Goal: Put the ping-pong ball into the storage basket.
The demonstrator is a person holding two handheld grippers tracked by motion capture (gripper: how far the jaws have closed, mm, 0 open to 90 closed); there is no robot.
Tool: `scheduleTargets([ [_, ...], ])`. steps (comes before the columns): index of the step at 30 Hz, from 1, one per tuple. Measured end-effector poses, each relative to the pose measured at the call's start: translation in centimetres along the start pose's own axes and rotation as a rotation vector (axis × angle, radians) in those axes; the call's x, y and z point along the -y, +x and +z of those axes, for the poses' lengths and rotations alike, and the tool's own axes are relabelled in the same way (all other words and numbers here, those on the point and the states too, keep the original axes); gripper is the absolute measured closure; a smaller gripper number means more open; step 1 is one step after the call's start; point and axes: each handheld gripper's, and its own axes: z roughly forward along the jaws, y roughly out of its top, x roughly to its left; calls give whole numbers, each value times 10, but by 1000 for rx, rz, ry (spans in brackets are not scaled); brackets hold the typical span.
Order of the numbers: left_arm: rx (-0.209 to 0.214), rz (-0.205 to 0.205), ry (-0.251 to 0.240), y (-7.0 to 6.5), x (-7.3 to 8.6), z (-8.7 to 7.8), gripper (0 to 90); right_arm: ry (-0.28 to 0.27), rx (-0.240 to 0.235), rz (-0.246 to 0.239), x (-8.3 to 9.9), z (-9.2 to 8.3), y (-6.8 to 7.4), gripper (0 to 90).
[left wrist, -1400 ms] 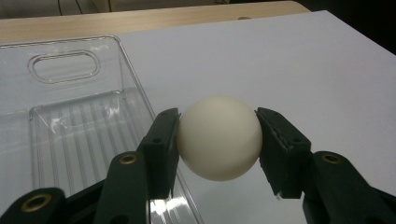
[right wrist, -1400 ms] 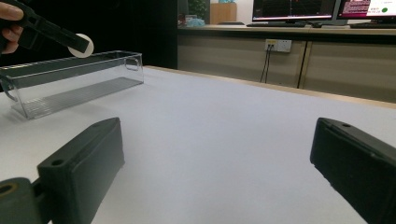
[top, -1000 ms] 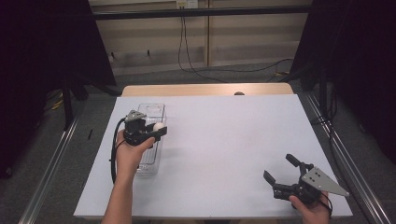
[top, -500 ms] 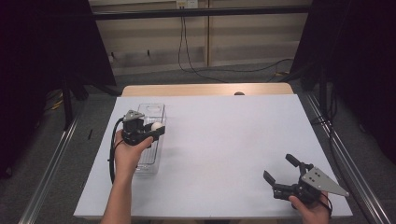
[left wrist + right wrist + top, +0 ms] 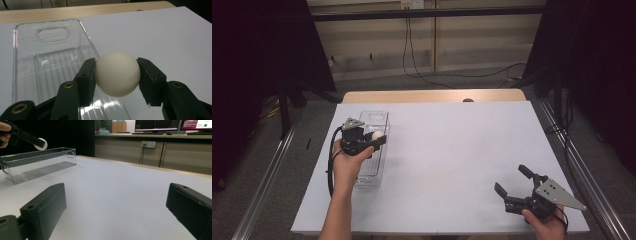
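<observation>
A cream-white ball (image 5: 117, 74) is clamped between the two black jaws of my left gripper (image 5: 376, 138), which is shut on it. The ball (image 5: 376, 135) hangs over the right wall of a clear plastic tray (image 5: 377, 118) at the table's left. In the left gripper view the tray (image 5: 27, 62) lies below and to the left, and I see nothing in it. My right gripper (image 5: 513, 181) rests near the front right corner of the white table (image 5: 452, 145), its jaws wide apart with nothing between them. From the right gripper view the ball (image 5: 41, 144) and tray (image 5: 37, 163) appear far off at the upper left.
A wooden strip (image 5: 432, 96) borders the table's far edge. Beyond it are cables on the floor and a wall. Metal rails (image 5: 572, 150) run along both sides of the table. Monitors (image 5: 175, 125) stand on a distant bench.
</observation>
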Motion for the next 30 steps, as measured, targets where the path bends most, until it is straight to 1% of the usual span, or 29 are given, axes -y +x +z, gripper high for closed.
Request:
scheduleTargets([
  [1,0,10,10,1,0,-1,512,1,2,-1,0,0,0,23],
  [3,-3,-6,1,1,0,-1,512,3,2,2,0,0,0,23],
  [4,-9,3,3,2,0,-1,512,4,-2,-5,0,0,0,23],
  [6,-6,-1,3,3,1,-1,512,4,-1,-7,0,0,-1,23],
  [10,-6,5,4,5,1,-2,512,3,5,0,0,0,-1,23],
  [12,-7,-2,3,5,1,-2,511,4,7,1,0,1,-1,23],
  [13,-12,5,5,6,1,-2,511,2,9,3,0,1,-1,23],
  [17,-14,-7,-2,7,1,-2,512,10,1,0,1,1,-1,23],
  [21,-21,3,1,10,1,-3,512,10,0,-4,1,0,-1,23],
  [23,-24,-9,-4,9,1,-3,511,9,0,-4,1,0,-1,23],
  [26,-22,1,3,11,2,-4,512,6,6,1,1,1,-1,23],
  [30,-31,-4,-2,12,1,-4,512,8,6,1,1,1,-1,23],
])
